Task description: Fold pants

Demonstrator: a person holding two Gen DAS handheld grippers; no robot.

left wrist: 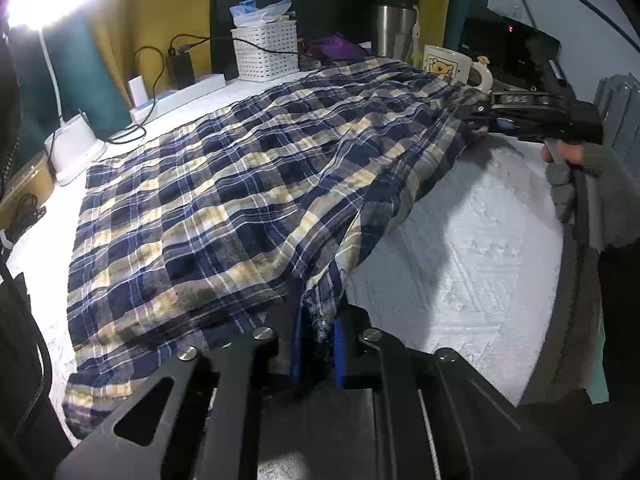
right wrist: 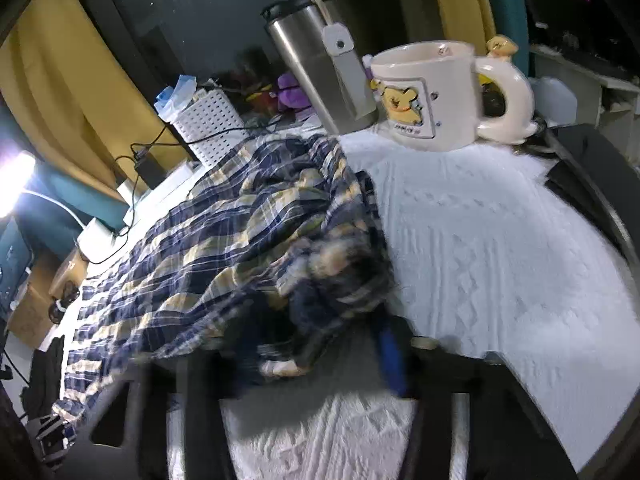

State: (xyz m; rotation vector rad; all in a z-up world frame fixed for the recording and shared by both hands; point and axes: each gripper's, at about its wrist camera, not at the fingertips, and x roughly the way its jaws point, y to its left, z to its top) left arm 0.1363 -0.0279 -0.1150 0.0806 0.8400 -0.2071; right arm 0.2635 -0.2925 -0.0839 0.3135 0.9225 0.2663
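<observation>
**Both claws pinch the plaid pants along one edge**

Blue pads of the left claw (left wrist: 316,344) sit nearest the lens, pressed together on a bunched corner of the plaid pants (left wrist: 224,184); the right claw (left wrist: 478,114), gripped by a person's sleeved hand (left wrist: 560,176), pinches the far end of the same edge, and from its own blurred view cloth is gathered between its pads as well; no earlier motion can be judged here.

Most of the pants lie spread across the white textured cover of the desk (left wrist: 460,240), with the held edge raised a little above it.

Thin woven cloth like this looks light and limp; it should sag between the two holds and crease readily, so corners and hems seem the sound places to grip, kept taut while carried over.

Behind, a white perforated basket (left wrist: 266,54) holds a clear plastic bag and small items too indistinct to name; a cream cartoon mug (right wrist: 424,96) stands just beside a steel tumbler (right wrist: 320,76); the mug's inside is not visible; the tumbler is lidded.
</observation>
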